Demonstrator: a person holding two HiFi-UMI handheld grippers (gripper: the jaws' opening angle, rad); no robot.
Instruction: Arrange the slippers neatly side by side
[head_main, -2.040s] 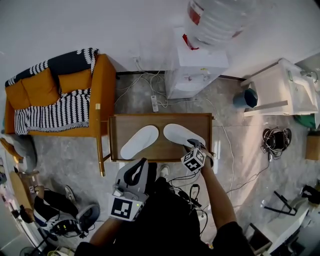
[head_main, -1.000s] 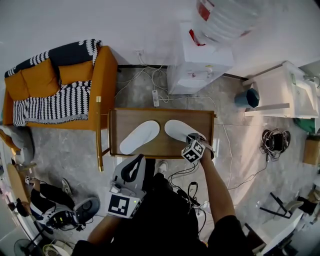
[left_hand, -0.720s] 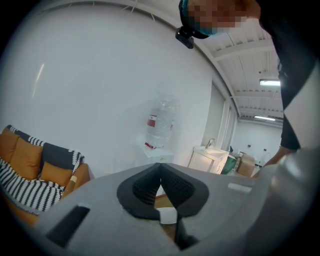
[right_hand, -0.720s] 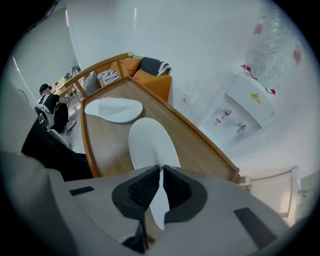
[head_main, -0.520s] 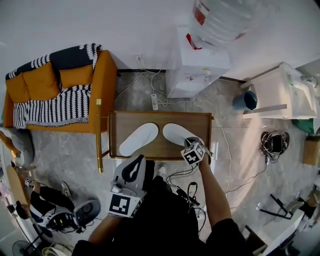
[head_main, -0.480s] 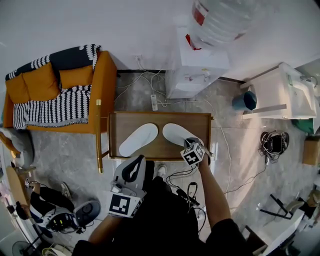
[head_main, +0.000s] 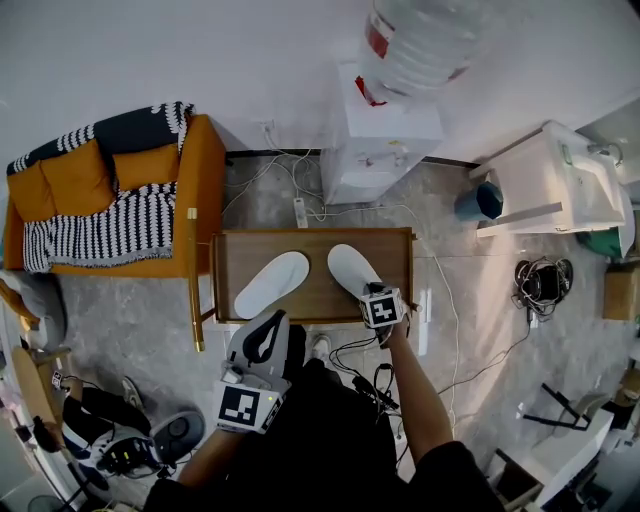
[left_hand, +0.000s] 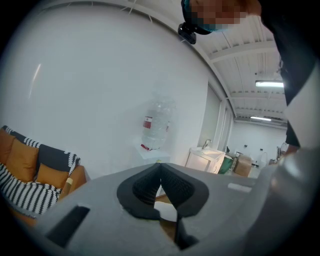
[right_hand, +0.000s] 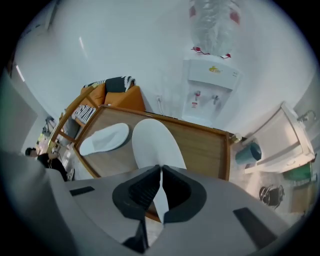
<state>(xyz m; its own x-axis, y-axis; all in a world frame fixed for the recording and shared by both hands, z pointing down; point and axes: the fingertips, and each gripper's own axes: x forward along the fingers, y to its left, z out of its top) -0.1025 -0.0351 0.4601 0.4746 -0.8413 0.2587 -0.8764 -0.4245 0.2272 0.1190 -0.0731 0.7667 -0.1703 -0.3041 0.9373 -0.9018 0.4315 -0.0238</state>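
Jaws on the right gripper (right_hand: 161, 187) have just been closing, and they now pinch the thin near edge of the right slipper (right_hand: 154, 145), which shows as a white sliver between the dark pads. Jaws on the left gripper (left_hand: 160, 180) are pressed together, nothing between them.

Pose, head view: the right forearm (head_main: 415, 390) reaches out from the body to the near edge of the low wooden table (head_main: 310, 246). The right gripper (head_main: 376, 296) is tipped steeply down there, marker cube uppermost. The left gripper (head_main: 272, 322) is held close to our body, short of the table and pointing nearly level.

Slippers: both plain white, flat and oval, lying on the table top. The left slipper (head_main: 272, 284) slants with its far end toward the middle. The right slipper (head_main: 352, 270) slants the other way, so the far ends come near each other and the near ends splay apart. They do not touch. The left slipper (right_hand: 104, 138) lies free of both grippers. We cannot tell toe from heel on either one.
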